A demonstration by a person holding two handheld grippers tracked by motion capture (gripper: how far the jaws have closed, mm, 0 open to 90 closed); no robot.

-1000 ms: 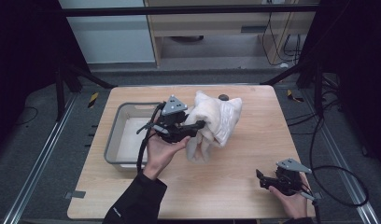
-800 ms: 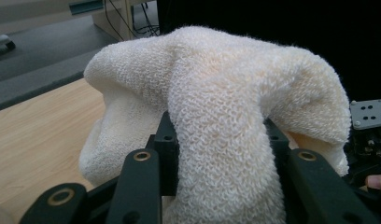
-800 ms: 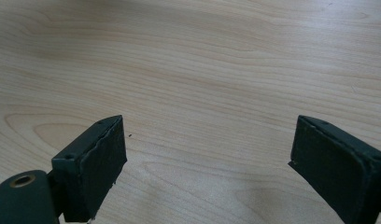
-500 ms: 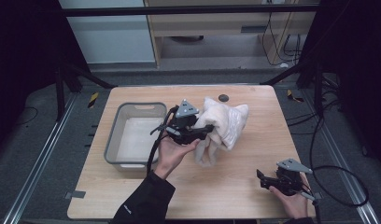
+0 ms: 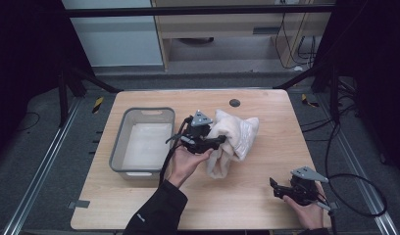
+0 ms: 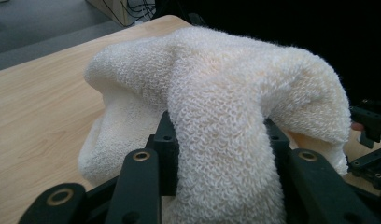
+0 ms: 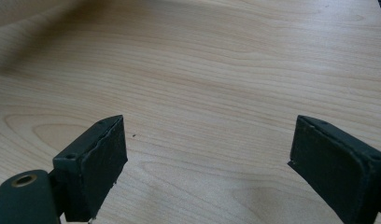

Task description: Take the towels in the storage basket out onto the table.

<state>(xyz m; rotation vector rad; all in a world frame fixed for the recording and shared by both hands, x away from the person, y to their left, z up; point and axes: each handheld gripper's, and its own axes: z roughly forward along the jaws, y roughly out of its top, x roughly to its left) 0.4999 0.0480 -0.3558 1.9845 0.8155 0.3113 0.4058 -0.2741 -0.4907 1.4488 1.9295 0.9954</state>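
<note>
A cream terry towel (image 5: 238,135) hangs bunched over the middle of the wooden table (image 5: 266,112). My left gripper (image 5: 217,141) is shut on the towel, holding a thick fold of it lifted while the lower end trails on the tabletop. In the left gripper view the towel (image 6: 216,93) drapes over and between the black jaws of the left gripper (image 6: 221,154). My right gripper (image 5: 274,185) rests low at the table's front right corner. It stands open, and the right gripper (image 7: 207,158) has only bare wood between its wide-apart jaws.
A grey plastic tub (image 5: 120,142), with nothing seen inside, stands left of the towel. A small dark round disc (image 5: 234,103) lies near the table's far edge. Cables (image 5: 357,196) trail off the right side. Bare wood (image 7: 202,70) lies ahead of the right gripper.
My left gripper has carried the towel to the right, away from the tub. The right gripper has stayed where it was.
</note>
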